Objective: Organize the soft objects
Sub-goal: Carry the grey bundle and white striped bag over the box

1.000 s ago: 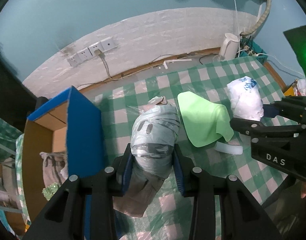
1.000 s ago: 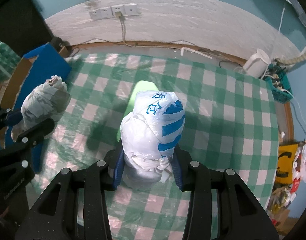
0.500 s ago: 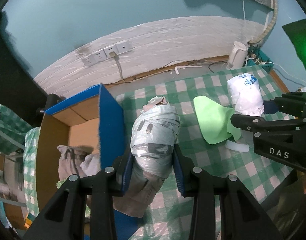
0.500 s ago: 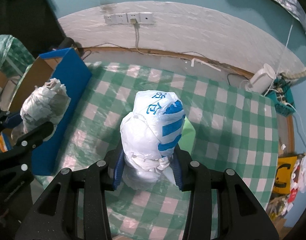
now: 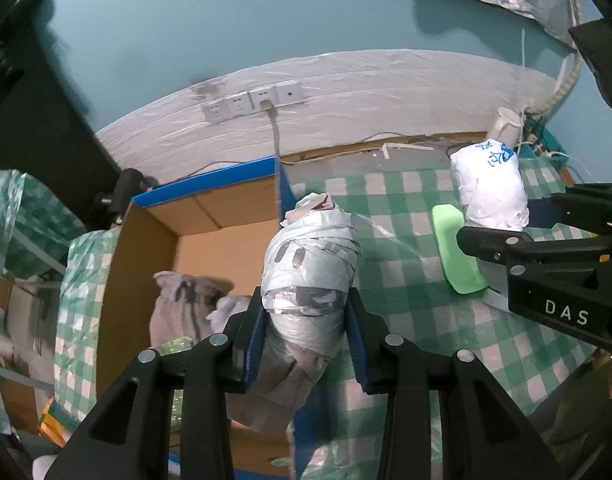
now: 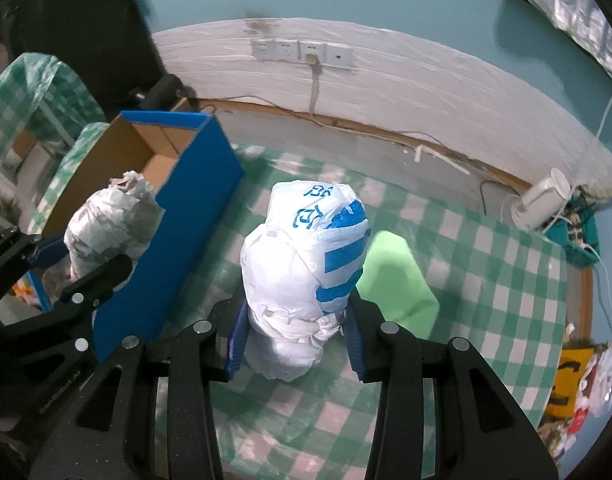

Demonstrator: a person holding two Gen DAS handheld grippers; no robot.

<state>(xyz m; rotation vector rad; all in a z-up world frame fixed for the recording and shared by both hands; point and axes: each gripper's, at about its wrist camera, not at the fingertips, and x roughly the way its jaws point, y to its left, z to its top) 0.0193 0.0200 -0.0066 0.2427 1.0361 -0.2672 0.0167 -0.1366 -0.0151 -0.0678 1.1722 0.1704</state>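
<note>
Grey bundle (image 5: 309, 276), clamped in our left gripper (image 5: 306, 340), hangs over the blue box (image 5: 226, 216) wall for dropping in (soft things gather there); right gripper (image 6: 294, 338) grips the white bundle (image 6: 306, 264) beside it.

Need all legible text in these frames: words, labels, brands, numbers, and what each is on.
"DAS": white letters on the black body of the right gripper, left wrist view.
Faint embossed lettering on the body of the left gripper, right wrist view: too dim to read.
Blue printed characters on the white and blue plastic bundle: distorted by creases, not readable.
Black marks on the yellow bag at the right edge: unreadable.
Grey taped bundle: no text.
</note>
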